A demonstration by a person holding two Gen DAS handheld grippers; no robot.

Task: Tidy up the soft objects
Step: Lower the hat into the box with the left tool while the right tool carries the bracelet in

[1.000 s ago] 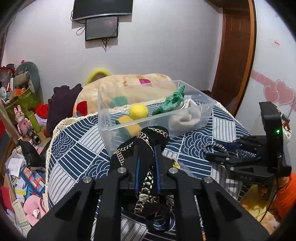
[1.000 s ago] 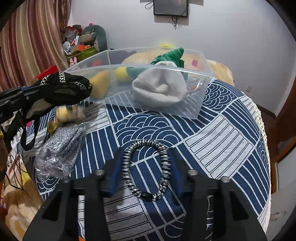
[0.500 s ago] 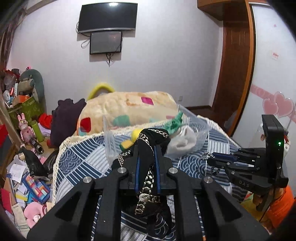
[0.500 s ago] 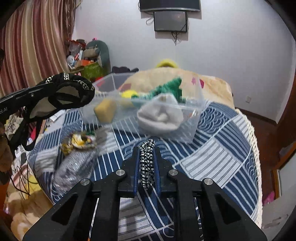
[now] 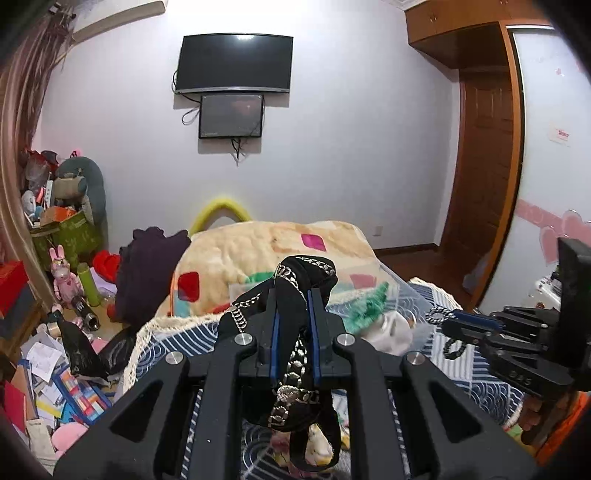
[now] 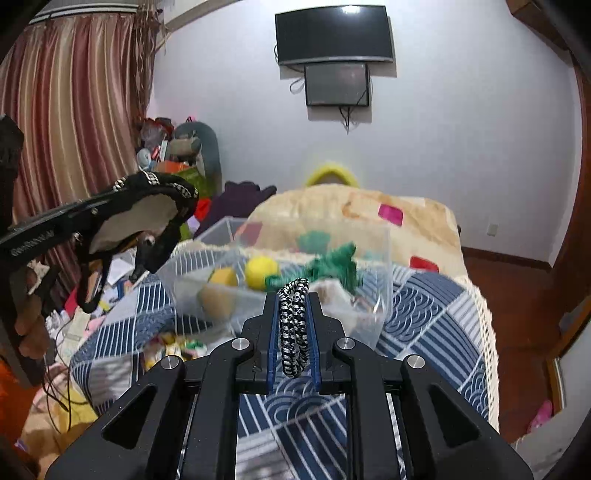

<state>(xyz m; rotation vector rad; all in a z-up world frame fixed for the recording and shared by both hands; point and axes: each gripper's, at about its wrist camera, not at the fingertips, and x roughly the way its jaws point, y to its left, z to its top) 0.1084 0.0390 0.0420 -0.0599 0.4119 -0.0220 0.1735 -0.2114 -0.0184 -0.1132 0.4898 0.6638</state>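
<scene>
Both grippers' fingers were pinching loads above the patterned worktop, the left gripper a black chain-trimmed fabric pouch, the right gripper a black-and-white braided cord loop, whose dangling slack risked snagging the clear plastic bin.

2 claws, 1 bin, 2 screens, 1 yellow ball.
</scene>
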